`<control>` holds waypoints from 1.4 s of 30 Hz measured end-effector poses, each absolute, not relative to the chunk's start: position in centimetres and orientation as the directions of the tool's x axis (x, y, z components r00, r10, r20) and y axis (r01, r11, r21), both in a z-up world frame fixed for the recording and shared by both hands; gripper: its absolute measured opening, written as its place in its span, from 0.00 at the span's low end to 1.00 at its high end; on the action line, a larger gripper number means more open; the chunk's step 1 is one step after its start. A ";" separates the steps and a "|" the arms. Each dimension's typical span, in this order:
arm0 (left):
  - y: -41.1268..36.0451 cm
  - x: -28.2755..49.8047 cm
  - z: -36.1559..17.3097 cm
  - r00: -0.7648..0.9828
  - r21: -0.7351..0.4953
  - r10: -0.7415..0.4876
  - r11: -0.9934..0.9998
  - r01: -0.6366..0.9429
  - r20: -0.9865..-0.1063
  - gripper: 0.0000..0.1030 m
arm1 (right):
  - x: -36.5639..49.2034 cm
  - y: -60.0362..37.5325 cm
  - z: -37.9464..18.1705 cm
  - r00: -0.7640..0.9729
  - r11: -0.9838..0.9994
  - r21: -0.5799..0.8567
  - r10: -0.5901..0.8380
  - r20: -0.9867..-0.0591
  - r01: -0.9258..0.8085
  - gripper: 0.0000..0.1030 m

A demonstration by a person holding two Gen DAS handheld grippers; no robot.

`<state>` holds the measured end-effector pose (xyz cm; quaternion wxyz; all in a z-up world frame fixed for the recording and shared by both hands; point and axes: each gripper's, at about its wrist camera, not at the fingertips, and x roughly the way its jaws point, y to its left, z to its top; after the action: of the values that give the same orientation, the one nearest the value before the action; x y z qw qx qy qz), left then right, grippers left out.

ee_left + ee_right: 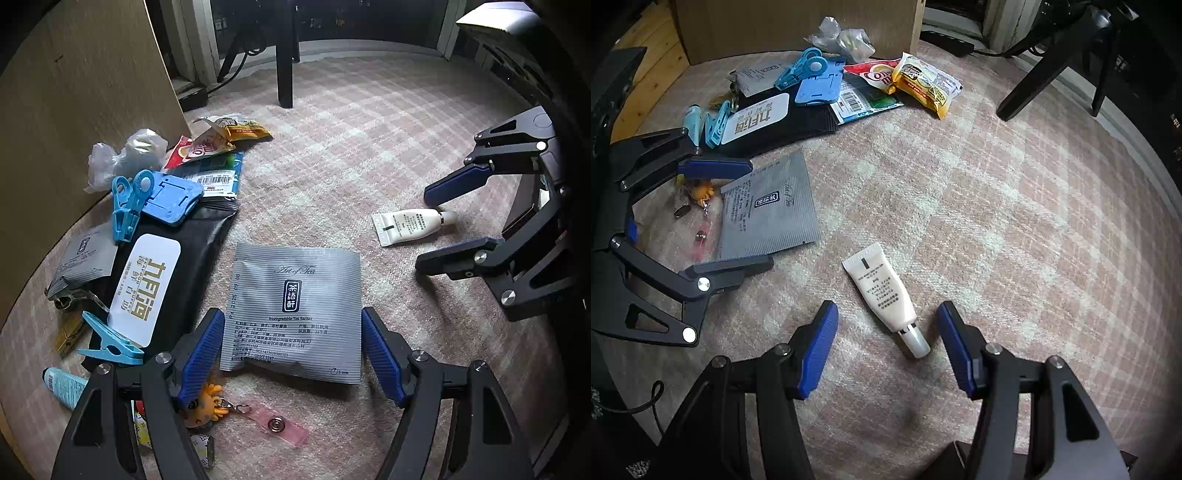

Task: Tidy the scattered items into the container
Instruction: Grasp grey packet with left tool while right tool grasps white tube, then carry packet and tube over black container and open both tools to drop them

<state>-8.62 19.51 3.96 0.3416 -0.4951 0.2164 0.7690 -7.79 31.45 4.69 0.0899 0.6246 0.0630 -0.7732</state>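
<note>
A grey striped tea sachet (295,310) lies flat on the pink checked carpet. My left gripper (293,350) is open, with its blue pads on either side of the sachet's near edge. The sachet also shows in the right wrist view (772,210), as does the left gripper (738,218). A small white tube (886,295) lies on the carpet, cap towards me. My right gripper (886,339) is open around the tube's cap end, not touching it. The tube (410,225) and the right gripper (428,229) also show in the left wrist view.
A pile of items lies at the left: a black pouch (147,280), blue clips (129,206), snack packets (229,133), crumpled plastic (125,158). A cardboard box wall (85,96) stands behind it. An orange keychain (207,402) and pink badge strap (277,424) lie near my left fingers. Black furniture legs (286,55) stand far off.
</note>
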 end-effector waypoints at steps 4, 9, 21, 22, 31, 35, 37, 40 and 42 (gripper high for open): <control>19.0 -8.8 4.1 -0.281 -0.010 0.314 -0.684 -0.730 -0.907 0.59 | -7.8 32.2 4.9 -0.196 -0.981 0.043 -0.081 -0.977 0.191 0.25; 18.7 -9.0 4.2 -0.284 -0.011 0.317 -0.685 -0.729 -0.905 0.53 | -7.6 33.3 4.8 -0.201 -0.985 0.081 -0.111 -0.973 0.151 0.17; 17.4 -9.7 6.5 -0.347 -0.016 0.348 -0.726 -0.687 -0.871 0.07 | -6.3 35.7 6.7 -0.272 -0.982 0.181 -0.188 -0.944 0.051 0.17; 17.1 -9.8 6.8 -0.346 -0.028 0.355 -0.732 -0.681 -0.869 0.06 | -6.1 35.8 7.0 -0.282 -0.981 0.188 -0.193 -0.940 0.044 0.17; 15.5 -8.9 10.8 -0.385 -0.069 0.419 -0.745 -0.664 -0.822 0.06 | -3.6 36.8 12.9 -0.393 -0.962 0.271 -0.237 -0.889 -0.033 0.17; 16.6 -7.1 14.0 -0.386 -0.090 0.483 -0.707 -0.702 -0.786 0.06 | -1.3 37.4 15.5 -0.470 -0.951 0.300 -0.234 -0.851 -0.070 0.17; 17.8 -5.8 15.4 -0.373 -0.105 0.526 -0.672 -0.733 -0.765 0.06 | 0.9 38.5 17.3 -0.513 -0.947 0.303 -0.210 -0.832 -0.104 0.17; 20.3 -3.2 17.6 -0.344 -0.108 0.586 -0.600 -0.793 -0.734 0.06 | 5.3 40.8 19.8 -0.571 -0.945 0.274 -0.126 -0.811 -0.181 0.17; 22.3 -1.4 18.8 -0.305 -0.117 0.627 -0.540 -0.834 -0.717 0.06 | 8.6 42.8 21.1 -0.595 -0.930 0.275 -0.079 -0.800 -0.245 0.17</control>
<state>-1.36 22.35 18.80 0.4588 -0.3698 0.1399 0.7957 8.59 42.75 21.13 -0.0474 0.4473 -0.1813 -0.8746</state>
